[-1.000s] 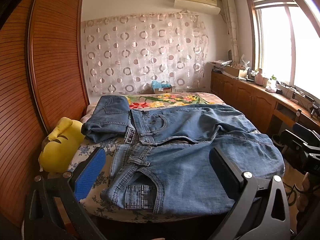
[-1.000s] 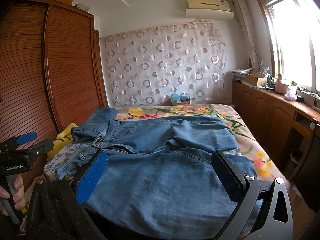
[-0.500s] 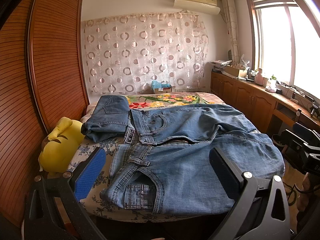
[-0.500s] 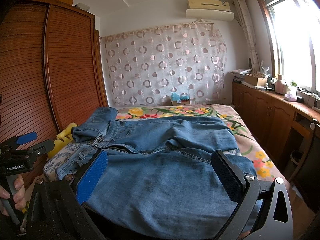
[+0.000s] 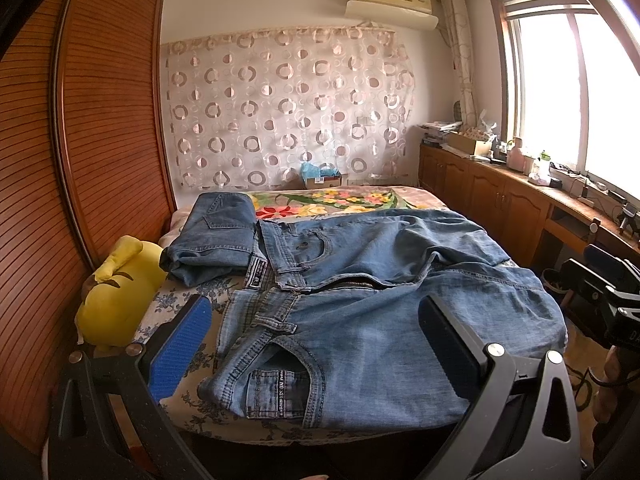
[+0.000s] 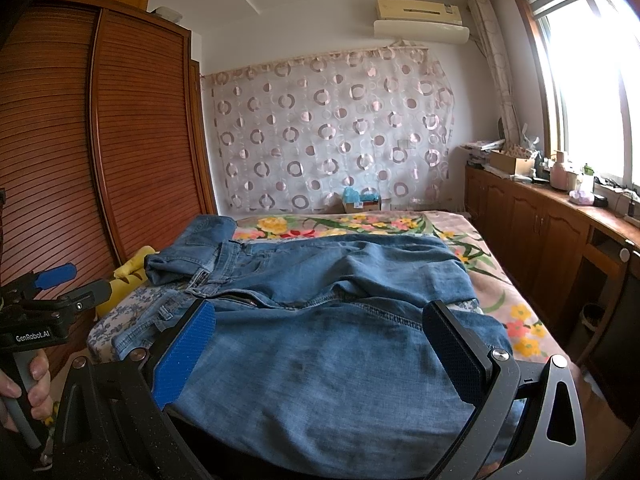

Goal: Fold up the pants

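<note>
Both the left gripper (image 5: 316, 344) and right gripper (image 6: 320, 348) hover open before the unfolded jeans (image 5: 380, 312), so grasping comes next.

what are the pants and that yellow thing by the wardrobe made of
Pants: blue denim, faded matte wash; visible stitched seams, belt loops and a metal zipper. Yellow toy: looks like soft plush fabric, rounded and stuffed, though its surface is too small to confirm.

**Daylight from the right, blown-out window, fisheye bend**

Both views are bright and sharp. Daylight enters through the large wood-framed window (image 5: 568, 92) (image 6: 588, 92), which glares to pure white, strongest in the right wrist view. The brown slatted wooden wardrobe (image 5: 100, 152) (image 6: 100, 152) bows strongly; black vignetting fills the corners.
</note>
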`<state>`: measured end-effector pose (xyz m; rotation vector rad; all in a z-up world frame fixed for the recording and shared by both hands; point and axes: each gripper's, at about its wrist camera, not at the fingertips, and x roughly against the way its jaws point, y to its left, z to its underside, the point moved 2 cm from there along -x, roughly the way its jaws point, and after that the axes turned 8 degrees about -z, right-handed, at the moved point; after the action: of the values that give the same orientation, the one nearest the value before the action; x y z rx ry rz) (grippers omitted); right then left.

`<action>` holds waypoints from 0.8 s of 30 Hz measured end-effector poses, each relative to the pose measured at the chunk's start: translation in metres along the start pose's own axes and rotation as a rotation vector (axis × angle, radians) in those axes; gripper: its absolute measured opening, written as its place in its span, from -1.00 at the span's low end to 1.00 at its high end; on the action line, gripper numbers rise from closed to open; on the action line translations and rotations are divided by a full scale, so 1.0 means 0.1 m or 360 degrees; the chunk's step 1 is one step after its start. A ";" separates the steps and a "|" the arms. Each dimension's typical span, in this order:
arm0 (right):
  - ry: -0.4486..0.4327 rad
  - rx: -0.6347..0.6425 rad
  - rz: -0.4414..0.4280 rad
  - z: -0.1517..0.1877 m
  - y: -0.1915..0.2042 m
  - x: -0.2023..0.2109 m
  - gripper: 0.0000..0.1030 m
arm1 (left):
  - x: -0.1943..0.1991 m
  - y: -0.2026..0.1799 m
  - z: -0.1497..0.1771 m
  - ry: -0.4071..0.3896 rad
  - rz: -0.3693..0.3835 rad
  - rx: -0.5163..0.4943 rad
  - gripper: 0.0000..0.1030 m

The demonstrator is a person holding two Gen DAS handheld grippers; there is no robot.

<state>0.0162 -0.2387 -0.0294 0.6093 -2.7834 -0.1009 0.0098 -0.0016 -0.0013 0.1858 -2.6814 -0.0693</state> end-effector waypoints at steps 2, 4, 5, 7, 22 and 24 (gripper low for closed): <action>-0.0001 -0.0001 -0.0001 0.00 0.00 0.00 1.00 | 0.00 0.00 0.00 0.0001 -0.0002 -0.0001 1.00; 0.0000 0.0000 -0.0001 0.00 0.00 0.00 1.00 | 0.00 0.00 0.00 0.0000 -0.0002 0.0001 1.00; -0.0001 -0.0001 -0.0001 0.00 0.00 0.00 1.00 | 0.00 0.00 0.00 0.0001 -0.0002 0.0001 1.00; -0.0001 0.0000 0.0000 0.00 0.00 0.00 1.00 | 0.00 0.00 0.00 0.0000 -0.0001 0.0001 1.00; 0.0048 0.0009 0.0010 0.05 -0.07 -0.05 1.00 | -0.13 -0.12 0.07 0.0091 0.0038 -0.0017 1.00; 0.0060 0.0013 0.0021 0.06 -0.09 -0.06 1.00 | -0.22 -0.12 0.12 0.0127 0.0051 -0.0018 1.00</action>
<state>0.0231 -0.2447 -0.0381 0.5889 -2.7523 -0.0744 0.0253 -0.0104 -0.0222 0.1391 -2.6032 -0.0653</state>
